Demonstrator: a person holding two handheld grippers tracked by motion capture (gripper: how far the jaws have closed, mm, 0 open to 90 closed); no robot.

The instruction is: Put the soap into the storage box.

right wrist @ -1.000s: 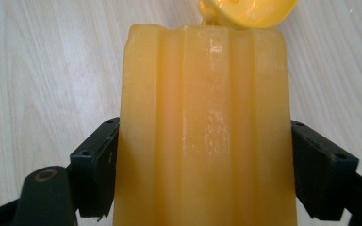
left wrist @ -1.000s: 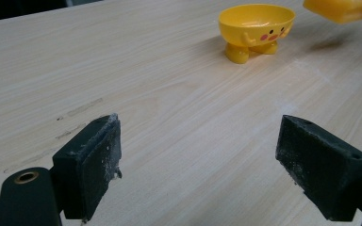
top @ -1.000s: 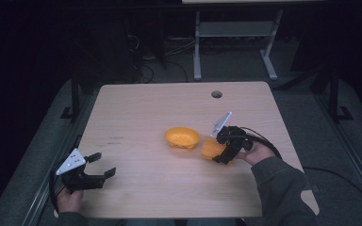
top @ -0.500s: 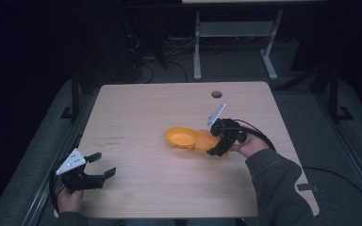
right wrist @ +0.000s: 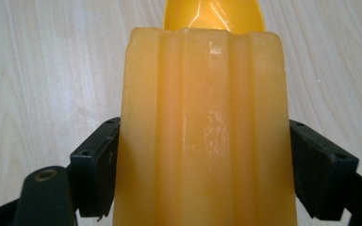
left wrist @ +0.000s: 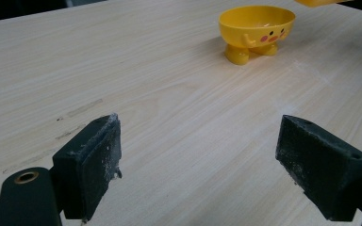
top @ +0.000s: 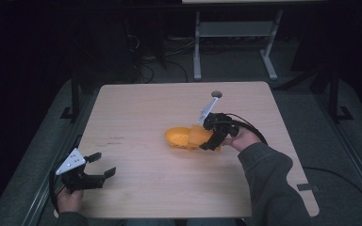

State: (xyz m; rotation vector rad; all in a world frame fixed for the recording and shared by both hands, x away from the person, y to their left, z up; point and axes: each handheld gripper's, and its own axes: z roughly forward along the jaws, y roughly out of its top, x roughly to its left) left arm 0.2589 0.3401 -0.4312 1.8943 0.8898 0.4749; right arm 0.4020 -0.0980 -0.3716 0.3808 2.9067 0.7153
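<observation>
A yellow bowl (top: 178,137) with two little feet and a painted face (left wrist: 257,28) stands near the middle of the wooden table (top: 136,108). My right gripper (top: 209,137) is shut on a pale orange ribbed cup (right wrist: 202,132) and holds it tipped over the bowl's right rim (right wrist: 213,14). The cup (top: 199,136) hides most of the bowl in the right gripper view. My left gripper (top: 102,165) rests near the table's front left corner, open, with nothing between its pads (left wrist: 90,165).
A round cable hole (top: 216,94) sits near the table's far edge. Behind the table stands a white metal frame (top: 231,42) on a dark floor with cables. Bare wood lies between my left gripper and the bowl.
My right gripper has carried the cup left, from beside the bowl to over its rim, and tipped it further. The left gripper has stayed put.
</observation>
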